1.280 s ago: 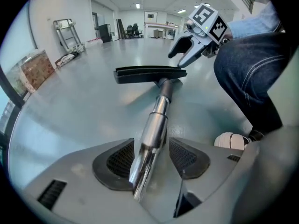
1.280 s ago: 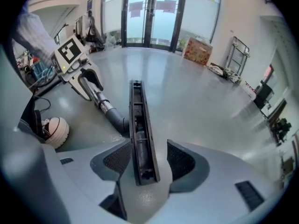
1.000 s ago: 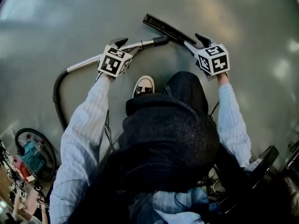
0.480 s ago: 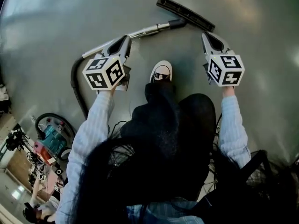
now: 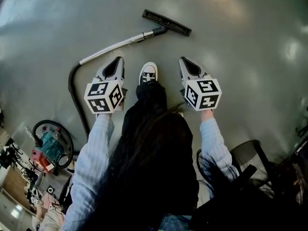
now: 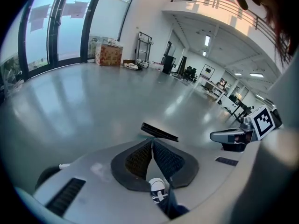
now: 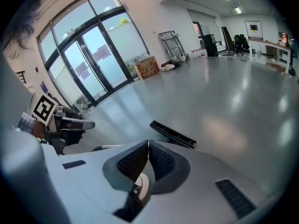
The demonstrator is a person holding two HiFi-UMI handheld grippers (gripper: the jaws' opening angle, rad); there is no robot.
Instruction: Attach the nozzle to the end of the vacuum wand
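Note:
The black floor nozzle [image 5: 166, 22] lies on the grey floor, joined to the end of the silver vacuum wand [image 5: 115, 44], which runs down-left into a black hose [image 5: 76, 97]. The nozzle also shows beyond the jaws in the left gripper view [image 6: 159, 132] and in the right gripper view [image 7: 173, 134]. My left gripper [image 5: 119, 60] is held up above the floor, left of a white shoe [image 5: 148, 73], jaws shut and empty. My right gripper [image 5: 183, 61] hangs at the shoe's right, also shut on nothing. Both are well short of the wand.
A teal and red vacuum body [image 5: 42, 154] with coiled hose stands at the lower left. The person's dark clothing and pale sleeves [image 5: 96, 148] fill the lower middle. Dark equipment [image 5: 269, 177] sits at the lower right. Glass doors [image 7: 88, 64] and boxes [image 6: 108, 53] stand far off.
Both grippers let go of the wand and nozzle, shut, and rose away from the floor toward the person. The joined wand and nozzle stay lying on the floor.

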